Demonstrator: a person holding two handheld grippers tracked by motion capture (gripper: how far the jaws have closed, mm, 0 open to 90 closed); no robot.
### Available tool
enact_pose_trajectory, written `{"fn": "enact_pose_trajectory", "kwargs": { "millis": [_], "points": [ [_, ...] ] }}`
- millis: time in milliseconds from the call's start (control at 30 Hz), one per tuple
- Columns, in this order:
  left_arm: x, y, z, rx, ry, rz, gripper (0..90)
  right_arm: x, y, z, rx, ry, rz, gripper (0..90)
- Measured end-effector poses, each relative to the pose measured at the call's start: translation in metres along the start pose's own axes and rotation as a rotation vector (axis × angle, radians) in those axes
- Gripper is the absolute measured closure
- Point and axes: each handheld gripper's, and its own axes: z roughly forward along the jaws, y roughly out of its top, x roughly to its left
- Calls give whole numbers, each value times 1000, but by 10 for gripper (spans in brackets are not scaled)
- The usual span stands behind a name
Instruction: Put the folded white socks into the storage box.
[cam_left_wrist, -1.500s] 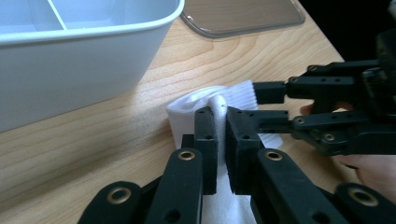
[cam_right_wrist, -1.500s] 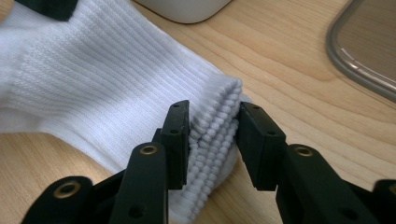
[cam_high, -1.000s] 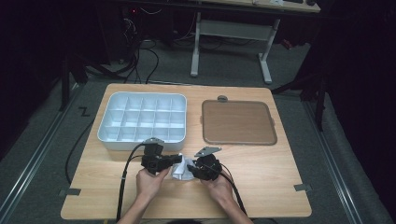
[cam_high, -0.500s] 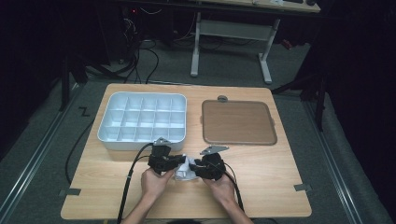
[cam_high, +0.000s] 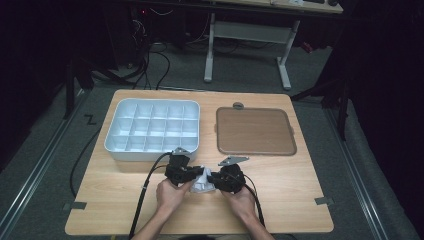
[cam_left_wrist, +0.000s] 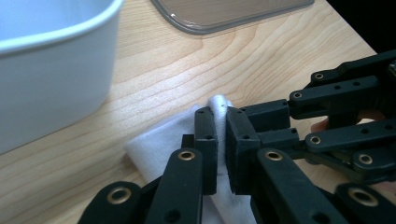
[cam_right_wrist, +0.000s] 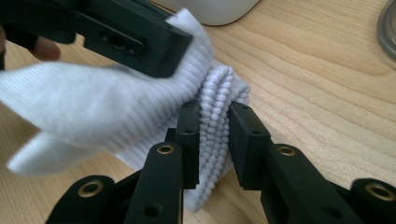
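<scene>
Left tool (cam_left_wrist: 220, 149) clamped on white sock (cam_right_wrist: 116, 112); right tool (cam_right_wrist: 214, 140) closing around sock's ribbed cuff.

Both grippers (cam_high: 181, 172) (cam_high: 227, 178) are black, with brass-ringed pivots, square pads, grey three-cornered top plates and trailing black cables (cam_high: 145, 187).

Ribbed white knit sock (cam_right_wrist: 140, 112) on smooth pale wood table (cam_right_wrist: 327, 93); glossy plastic tray (cam_left_wrist: 51, 70).
</scene>
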Motion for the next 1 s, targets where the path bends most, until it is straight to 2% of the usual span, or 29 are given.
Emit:
{"fn": "enact_pose_trajectory", "kwargs": {
  "millis": [233,367,467,567,633,700,767,833,900,1000],
  "points": [
    [4,-1,8,1,-1,4,845,-2,0,1,0,7,3,753],
    [4,-3,8,-7,-6,30,844,0,0,1,-4,-3,-9,749],
    [5,-3,9,-1,-7,22,841,-1,0,1,3,3,-2,740],
    [2,-7,5,2,1,76,836,1,2,0,21,-13,-19,732],
    [3,-7,4,3,-7,89,829,3,3,0,32,-23,-33,725],
    [4,-7,4,5,-12,81,825,1,4,0,30,-15,-25,710],
    [3,-7,3,6,-16,93,819,0,3,0,25,-8,-9,706],
    [2,-8,3,5,-20,99,810,0,2,-1,27,-10,-15,706],
    [2,-8,2,-5,-28,89,780,1,2,-1,29,-11,-17,706],
    [2,-6,1,-16,-38,82,644,-1,2,-1,30,-1,-9,688]
  ]
}}
